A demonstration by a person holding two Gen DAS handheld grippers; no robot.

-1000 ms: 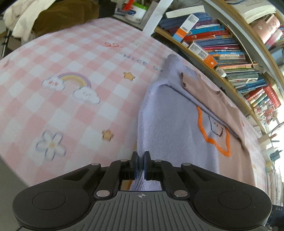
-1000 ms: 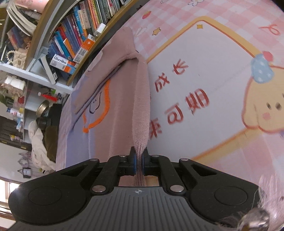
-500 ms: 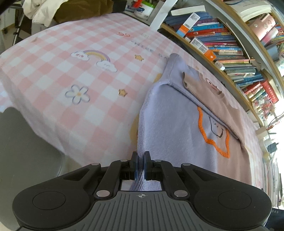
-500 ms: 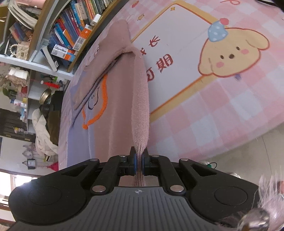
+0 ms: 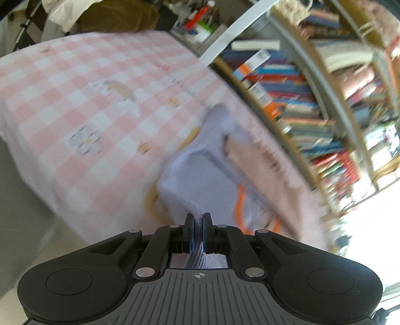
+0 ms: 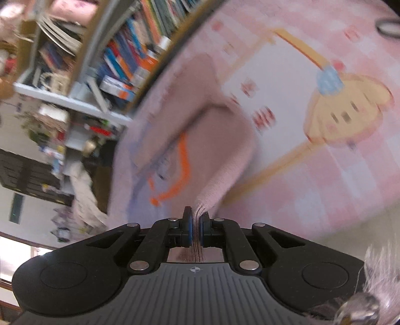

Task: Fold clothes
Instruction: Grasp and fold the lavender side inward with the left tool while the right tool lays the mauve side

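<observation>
A knit sweater, lavender on one half point(image 5: 200, 180) and dusty pink on the other point(image 6: 225, 140), with an orange outline motif point(image 6: 183, 160), lies on a pink checked cloth. Its sleeves are folded over the body. My left gripper point(image 5: 197, 225) is shut on the lavender hem corner and holds it above the bed. My right gripper point(image 6: 196, 222) is shut on the pink hem corner, lifted the same way. Both views are motion-blurred.
The pink checked cloth point(image 5: 87, 100) covers the bed, with a cartoon dog print point(image 6: 350, 110) on the right. A full bookshelf point(image 5: 312, 100) runs along the far side. Piled clothes point(image 5: 105, 15) sit at the far left. The bed's near edge drops to the floor point(image 5: 20, 200).
Both grippers have lifted and pulled back from the bed with the sweater's hem corners still held. The hem has risen off the cloth and the bed edge and floor have come into view.
</observation>
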